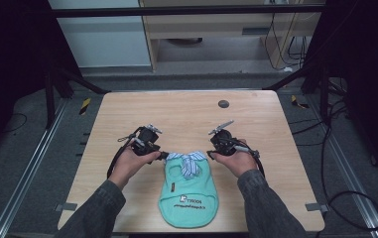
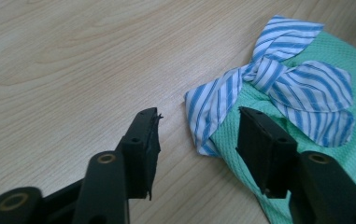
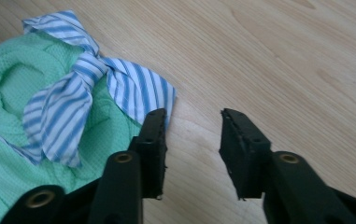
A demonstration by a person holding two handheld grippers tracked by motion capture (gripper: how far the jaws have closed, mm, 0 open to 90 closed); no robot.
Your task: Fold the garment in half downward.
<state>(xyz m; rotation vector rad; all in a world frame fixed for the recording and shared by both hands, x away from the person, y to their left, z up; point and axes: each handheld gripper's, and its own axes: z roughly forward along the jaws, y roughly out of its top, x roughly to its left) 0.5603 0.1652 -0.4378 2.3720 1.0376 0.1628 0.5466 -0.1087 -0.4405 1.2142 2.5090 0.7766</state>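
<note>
I see the small mint-green pet vest [image 1: 188,193] lying flat on the wooden worktop [image 1: 256,148], near its front edge, its blue-and-white striped bow collar [image 1: 188,161] at the far end, between my two hands. The left claw [image 1: 162,155] sits just beside the collar's left tip and the right claw [image 1: 210,154] just beside its right tip. In the left gripper view the jaws stand partly apart with bare wood between them; one pad hangs over the vest's green mesh [image 2: 353,74] at the shoulder, near the striped tip [image 2: 208,112], pinching nothing. In the right gripper view the picture repeats in mirror: the jaws are parted over bare worktop, the striped tip [image 3: 138,91] lies right by the inner pad, and nothing is caught. Both claws therefore read as released, not gripping cloth. My judgement is that the vest is spread out and squared, which looks like finished work, while any lift, fold or shift of the garment by its shoulders has not begun.
</note>
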